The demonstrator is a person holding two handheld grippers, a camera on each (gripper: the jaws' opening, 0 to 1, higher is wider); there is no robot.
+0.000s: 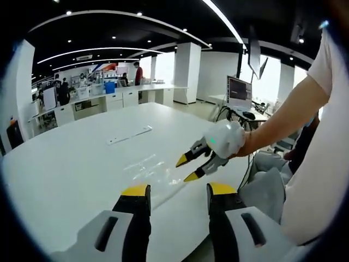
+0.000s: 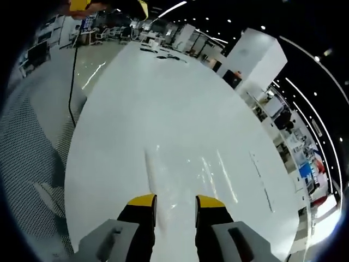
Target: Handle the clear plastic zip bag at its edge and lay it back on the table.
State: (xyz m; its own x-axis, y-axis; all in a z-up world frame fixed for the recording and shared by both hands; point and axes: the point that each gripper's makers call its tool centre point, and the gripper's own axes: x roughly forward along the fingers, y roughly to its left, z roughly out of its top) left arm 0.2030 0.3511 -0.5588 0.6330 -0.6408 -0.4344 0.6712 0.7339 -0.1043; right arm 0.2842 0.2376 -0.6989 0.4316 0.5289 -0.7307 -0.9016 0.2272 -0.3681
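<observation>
Zip bag lies flat on white counter, just ahead of left tool, near counter's front edge. Left tool jaws apart, empty. Right tool hovers just above bag's right edge, jaws apart, nothing between them. In right gripper view, bag shows as faint glare beyond right tool. Advice: approach low, pinch only thin edge, avoid scraping counter, lift gently; clear film slippery, hard to see.
</observation>
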